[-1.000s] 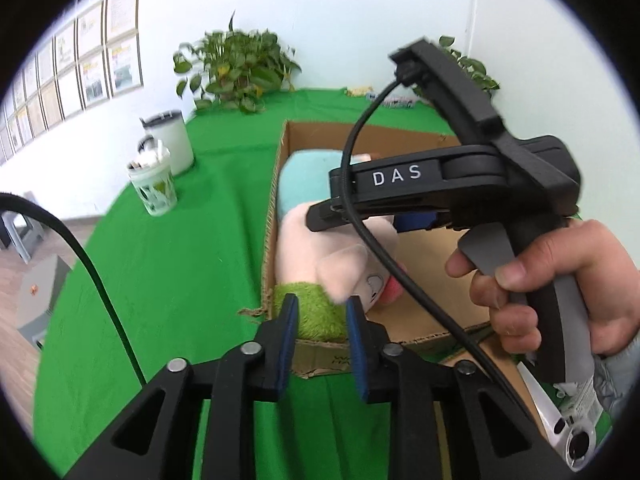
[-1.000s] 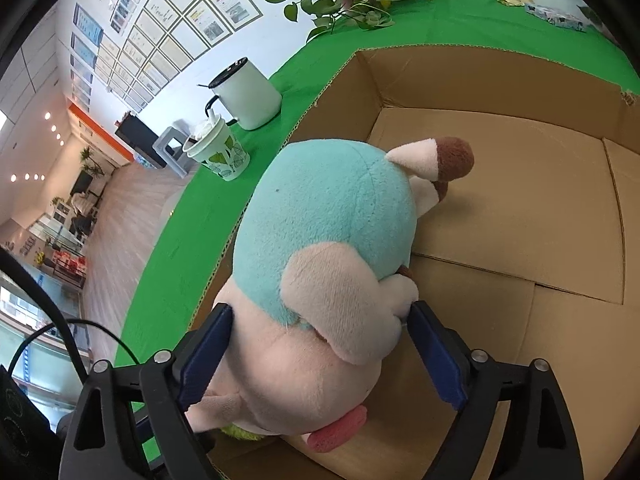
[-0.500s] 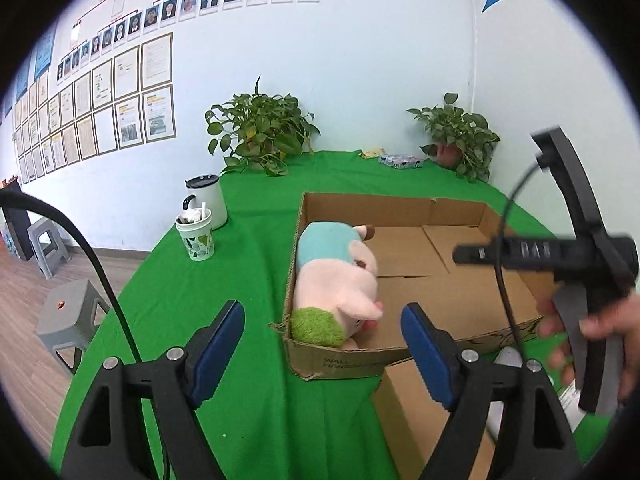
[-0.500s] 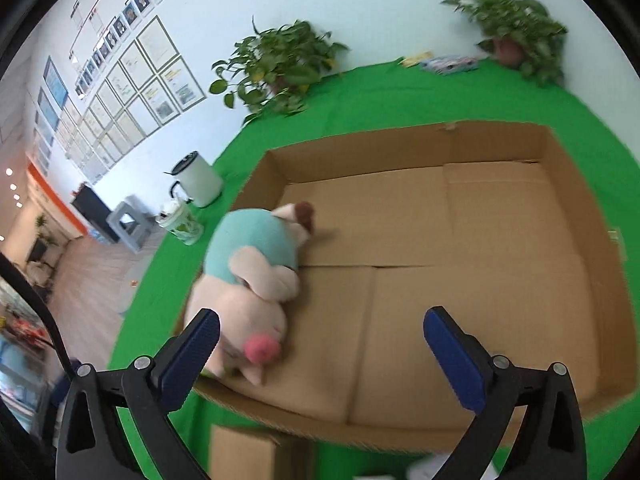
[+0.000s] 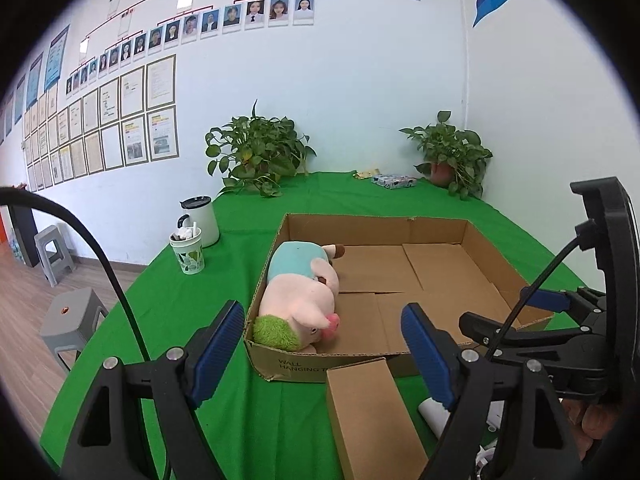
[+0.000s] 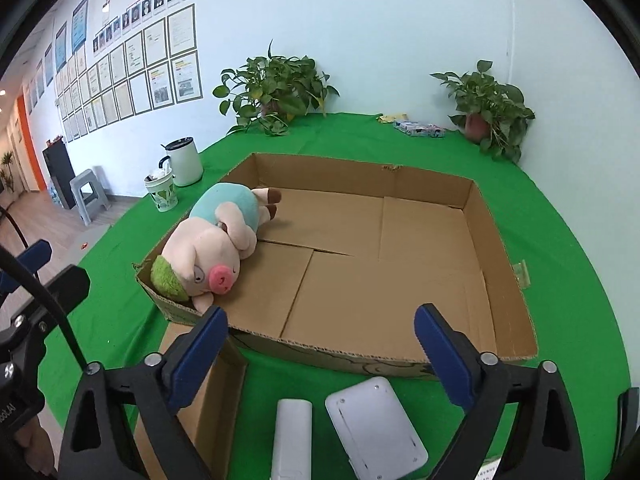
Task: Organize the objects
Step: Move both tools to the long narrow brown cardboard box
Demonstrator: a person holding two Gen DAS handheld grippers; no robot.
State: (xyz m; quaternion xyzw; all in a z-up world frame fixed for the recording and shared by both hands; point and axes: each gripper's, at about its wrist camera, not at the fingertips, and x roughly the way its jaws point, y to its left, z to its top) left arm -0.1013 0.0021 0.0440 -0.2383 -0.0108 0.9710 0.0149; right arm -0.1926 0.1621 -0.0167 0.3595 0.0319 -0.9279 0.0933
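We saw the plush pig (image 6: 208, 248), pink with a teal back and green hair, lying on its side in the cardboard box (image 6: 500, 280), against the left wall at the near corner. Its underside was hidden. A second earlier our left gripper (image 5: 324, 344) pinched its hair; now it stood released and empty, while our right gripper (image 6: 320, 348), pulled back, was narrowing on nothing.
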